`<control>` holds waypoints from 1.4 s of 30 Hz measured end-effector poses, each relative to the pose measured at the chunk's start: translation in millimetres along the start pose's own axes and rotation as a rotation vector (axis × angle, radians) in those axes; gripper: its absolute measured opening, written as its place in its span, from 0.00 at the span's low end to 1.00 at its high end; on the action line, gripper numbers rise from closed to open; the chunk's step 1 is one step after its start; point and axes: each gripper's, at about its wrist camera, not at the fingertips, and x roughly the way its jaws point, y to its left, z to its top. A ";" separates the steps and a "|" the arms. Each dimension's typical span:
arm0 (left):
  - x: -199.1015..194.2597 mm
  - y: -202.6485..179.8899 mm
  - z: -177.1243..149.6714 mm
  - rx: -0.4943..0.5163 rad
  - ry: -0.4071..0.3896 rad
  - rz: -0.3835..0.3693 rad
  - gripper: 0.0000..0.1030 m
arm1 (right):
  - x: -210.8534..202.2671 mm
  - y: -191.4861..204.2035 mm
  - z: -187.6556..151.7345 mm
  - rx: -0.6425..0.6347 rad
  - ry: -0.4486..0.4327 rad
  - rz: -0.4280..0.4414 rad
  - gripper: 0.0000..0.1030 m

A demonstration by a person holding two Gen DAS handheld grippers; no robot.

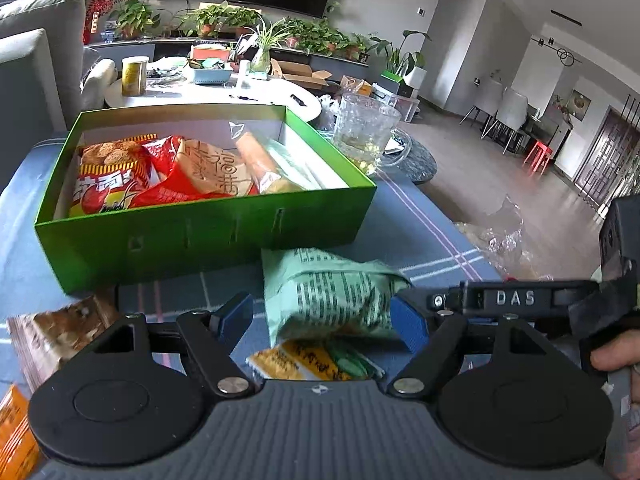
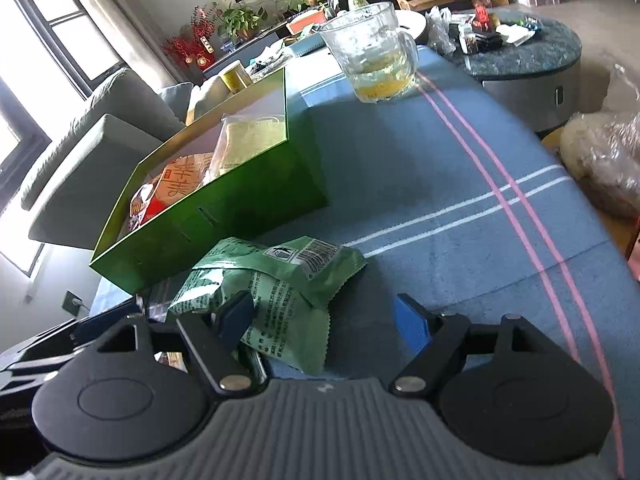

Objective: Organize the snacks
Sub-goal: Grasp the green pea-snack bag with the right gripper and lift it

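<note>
A pale green snack bag [image 1: 332, 296] lies on the blue tablecloth, just in front of an open green box [image 1: 200, 236] that holds several snack packets. My left gripper [image 1: 322, 316] is open around the bag. Its right blue pad [image 1: 408, 320] is at the bag's edge, and a small gap shows at the left pad. A yellow-green packet [image 1: 312, 362] lies under the bag. In the right wrist view my right gripper [image 2: 324, 316] is open. Its left finger [image 2: 236, 312] is over the same bag [image 2: 272, 280], its right finger over bare cloth beside the box [image 2: 248, 208].
A glass mug [image 1: 366, 136] [image 2: 376, 52] with yellow liquid stands behind the box's right corner. A brown packet [image 1: 52, 336] and an orange one [image 1: 12, 432] lie at left. A crumpled clear bag [image 2: 600, 160] sits at the table's right edge. A hand [image 1: 616, 356] grips the other gripper's black frame [image 1: 516, 298].
</note>
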 end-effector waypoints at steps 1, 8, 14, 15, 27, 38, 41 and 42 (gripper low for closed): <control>1.5 1.0 1.7 -0.006 -0.003 0.000 0.71 | 1.4 -0.8 0.6 0.000 0.002 0.002 0.71; 10.2 6.5 10.2 -0.031 -0.008 0.015 0.71 | 6.1 4.5 -4.0 -0.089 -0.012 -0.017 0.71; 31.8 3.4 10.8 -0.012 0.031 0.028 0.71 | 6.0 8.4 -10.5 -0.141 -0.027 -0.042 0.71; 34.6 3.9 9.9 -0.013 0.037 0.027 0.71 | 5.0 6.8 -9.7 -0.142 -0.025 -0.041 0.71; 40.9 11.4 5.9 -0.056 0.055 0.026 0.72 | -4.8 -2.5 2.5 0.014 -0.061 0.003 0.71; 49.3 19.4 4.8 -0.112 0.091 0.015 0.71 | 11.9 1.0 7.2 0.060 -0.024 0.013 0.60; 53.5 19.0 3.3 -0.113 0.114 -0.018 0.67 | 12.4 -0.3 7.8 0.067 -0.018 0.033 0.55; 54.3 17.7 2.3 -0.106 0.120 -0.043 0.65 | 12.3 -0.9 8.0 0.073 -0.018 0.041 0.54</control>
